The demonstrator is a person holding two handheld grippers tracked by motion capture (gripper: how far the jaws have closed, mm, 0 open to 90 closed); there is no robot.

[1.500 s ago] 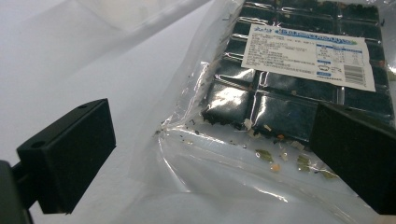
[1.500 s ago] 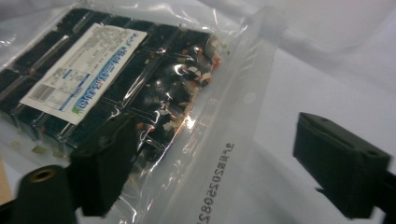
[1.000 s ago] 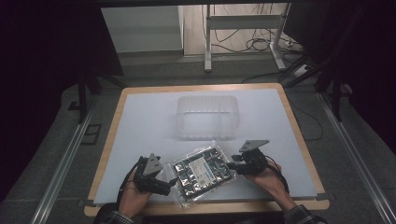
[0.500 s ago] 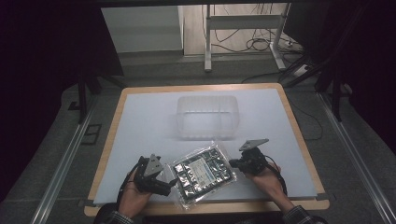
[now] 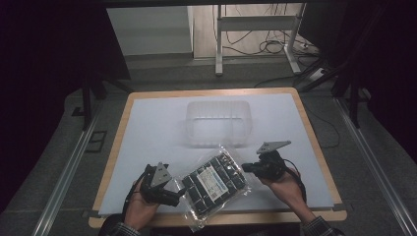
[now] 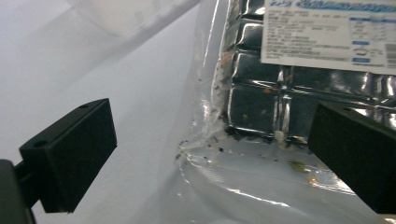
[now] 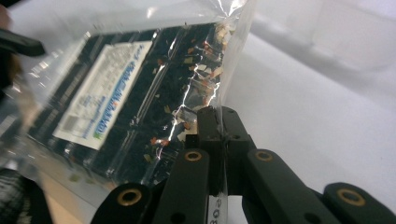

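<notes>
We see the bag lying on the table, just in front of the clear tub. Our right gripper has just closed its jaws, and they pinch the bag's clear edge at the side away from our left gripper. The left one's jaws stand apart astride the bag's near corner, pads off it.

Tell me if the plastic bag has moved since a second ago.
Yes. The plastic bag has its right edge lifted nearer the clear container, pinched by the right hand-held gripper.
</notes>
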